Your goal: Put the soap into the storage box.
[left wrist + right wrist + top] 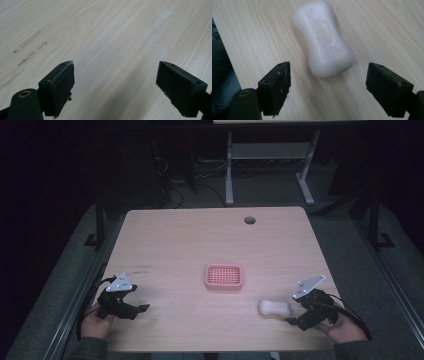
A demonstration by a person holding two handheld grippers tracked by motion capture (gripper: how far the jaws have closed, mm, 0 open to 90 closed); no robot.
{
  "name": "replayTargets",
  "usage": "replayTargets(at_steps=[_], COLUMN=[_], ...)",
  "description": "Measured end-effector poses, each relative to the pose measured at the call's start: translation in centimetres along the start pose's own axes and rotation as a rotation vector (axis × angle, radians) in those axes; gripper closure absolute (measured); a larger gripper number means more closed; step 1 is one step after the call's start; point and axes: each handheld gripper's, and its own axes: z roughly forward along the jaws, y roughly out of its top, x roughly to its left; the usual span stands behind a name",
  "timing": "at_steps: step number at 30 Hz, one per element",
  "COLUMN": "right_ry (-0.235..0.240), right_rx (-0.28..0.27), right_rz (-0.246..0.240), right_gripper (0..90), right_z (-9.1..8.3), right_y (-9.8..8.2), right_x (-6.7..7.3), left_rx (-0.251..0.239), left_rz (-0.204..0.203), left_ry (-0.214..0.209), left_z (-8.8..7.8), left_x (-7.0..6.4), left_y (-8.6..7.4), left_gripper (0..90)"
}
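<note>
My right tongs (327,82) gape wide, holding nothing, aimed low at the white bar of soap (324,40). My left tongs (116,82) gape empty over the pale wooden desk (112,30).

On the light wooden table (175,240), one pink slatted plastic soap dish (223,277) and one white waisted soap bar (274,308) are counted, with two black two-jaw grippers, left (143,308) and right (290,320).

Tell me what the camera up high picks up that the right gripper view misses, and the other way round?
The high view alone takes in the pink soap dish mid-table, the left tool and both hands. The right gripper view alone reveals raised lettering on the soap bar and the inner faces of the right tool, open. Both share the white soap bar, the right tool and the wooden table.
</note>
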Motion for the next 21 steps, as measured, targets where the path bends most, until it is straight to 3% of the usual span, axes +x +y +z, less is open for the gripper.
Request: replayTargets(at_steps=[13, 21], right_ry=[0.022, 0.034], right_rx=[0.037, 0.066], right_rz=[-0.066, -0.086], right_gripper=[21.3, 24.9], right_z=[1.0, 2.0], right_y=[2.6, 3.1], right_x=[-0.2, -0.1], left_rx=[-0.010, -0.010], left_rz=[-0.001, -0.002], left_ry=[0.000, -0.001], left_z=[-0.1, -0.1], left_x=[0.0, 0.0], left_y=[0.0, 0.0], left_gripper=[14.9, 14.9])
